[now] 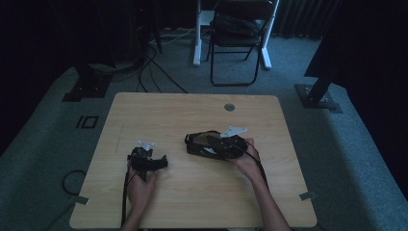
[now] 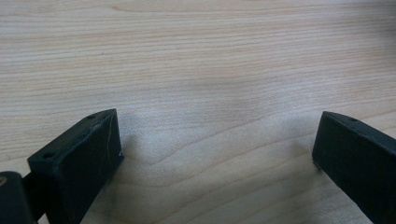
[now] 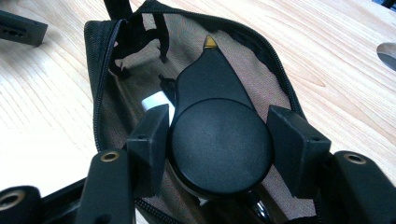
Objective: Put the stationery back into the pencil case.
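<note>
An open black zip pouch point(image 1: 196, 140) with brown lining point(image 3: 187, 42) lies on the wooden table point(image 1: 202, 192), right of centre. My right gripper point(image 1: 214, 144) reaches into it from the right. In the right gripper view its jaws point(image 3: 217, 126) press both sides of a round black device point(image 3: 219, 154) with a pointed, gold-tipped end, held just above the lining. A small white piece point(image 3: 156, 100) shows beneath it. My left gripper point(image 1: 163, 162) rests at the table's left front. Its jaws point(image 2: 217, 140) stand wide open over bare wood.
A round cable hole point(image 1: 229, 107) sits near the table's far edge. Beyond the table stand a black folding chair point(image 1: 238, 38) and white desk legs point(image 1: 197, 33). Cables point(image 1: 144, 72) run over the grey carpet at the far left.
</note>
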